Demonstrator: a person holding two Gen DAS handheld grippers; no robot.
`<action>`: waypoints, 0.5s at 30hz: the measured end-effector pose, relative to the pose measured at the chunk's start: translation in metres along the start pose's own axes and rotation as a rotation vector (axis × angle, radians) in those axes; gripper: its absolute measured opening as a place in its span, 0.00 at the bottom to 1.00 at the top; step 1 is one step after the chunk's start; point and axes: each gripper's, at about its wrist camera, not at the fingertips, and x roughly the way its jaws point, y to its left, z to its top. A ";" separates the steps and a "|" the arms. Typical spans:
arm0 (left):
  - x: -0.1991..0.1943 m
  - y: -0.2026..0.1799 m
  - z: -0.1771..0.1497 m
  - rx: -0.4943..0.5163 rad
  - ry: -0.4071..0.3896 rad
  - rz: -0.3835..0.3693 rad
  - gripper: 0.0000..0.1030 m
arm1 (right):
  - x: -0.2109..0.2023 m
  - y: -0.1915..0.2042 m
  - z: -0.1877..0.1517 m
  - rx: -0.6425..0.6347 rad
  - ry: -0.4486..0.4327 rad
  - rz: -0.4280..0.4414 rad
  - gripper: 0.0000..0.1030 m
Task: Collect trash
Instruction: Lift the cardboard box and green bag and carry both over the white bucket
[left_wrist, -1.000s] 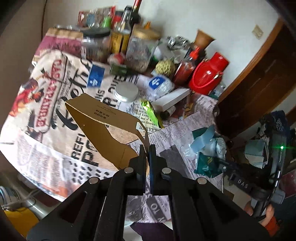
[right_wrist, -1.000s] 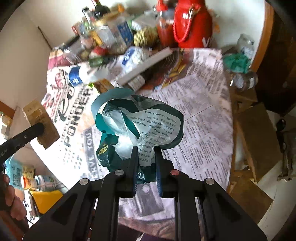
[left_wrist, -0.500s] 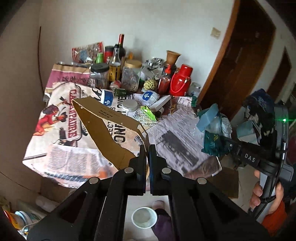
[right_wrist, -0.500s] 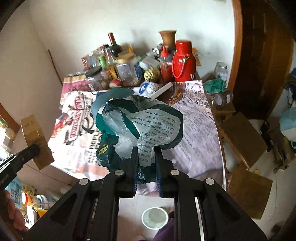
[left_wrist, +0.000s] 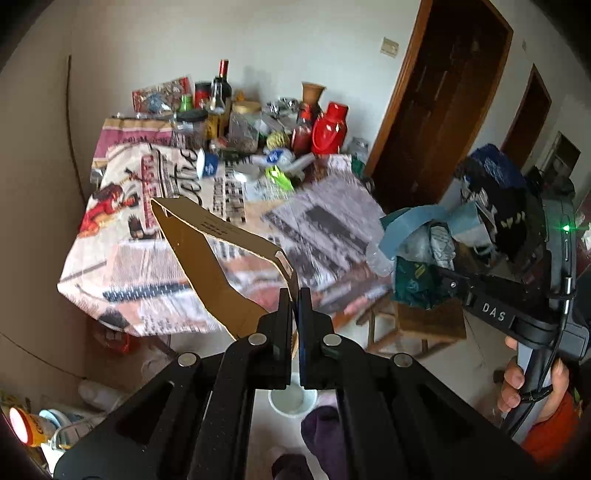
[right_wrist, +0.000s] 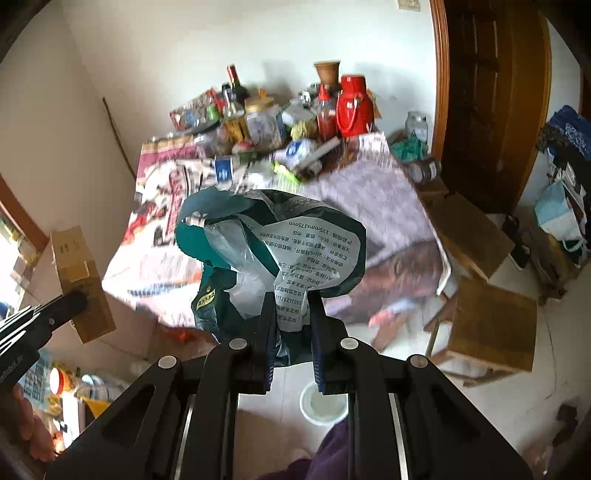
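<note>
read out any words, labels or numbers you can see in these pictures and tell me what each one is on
"DAS": white letters on the right gripper body, left wrist view.
"135mmX175mm": upside down on the green and white wrapper held by the right gripper; the other print on it is too small.
Cardboard box in the left gripper: print too small.
Newspaper headlines: blurred.

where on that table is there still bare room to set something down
The near half of the newspaper-covered table is bare, from the front edge back to the green wrapper and the round tin. The far half is crowded: bottles, jars and the red flask stand packed against the wall.
</note>
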 end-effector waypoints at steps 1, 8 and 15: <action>0.000 -0.001 -0.006 -0.002 0.009 -0.004 0.01 | 0.001 0.002 -0.007 -0.004 0.015 -0.006 0.14; 0.025 0.000 -0.042 -0.045 0.102 -0.015 0.01 | 0.037 0.004 -0.050 -0.028 0.166 -0.002 0.14; 0.086 0.010 -0.081 -0.109 0.245 0.021 0.01 | 0.091 -0.009 -0.094 -0.057 0.309 0.008 0.15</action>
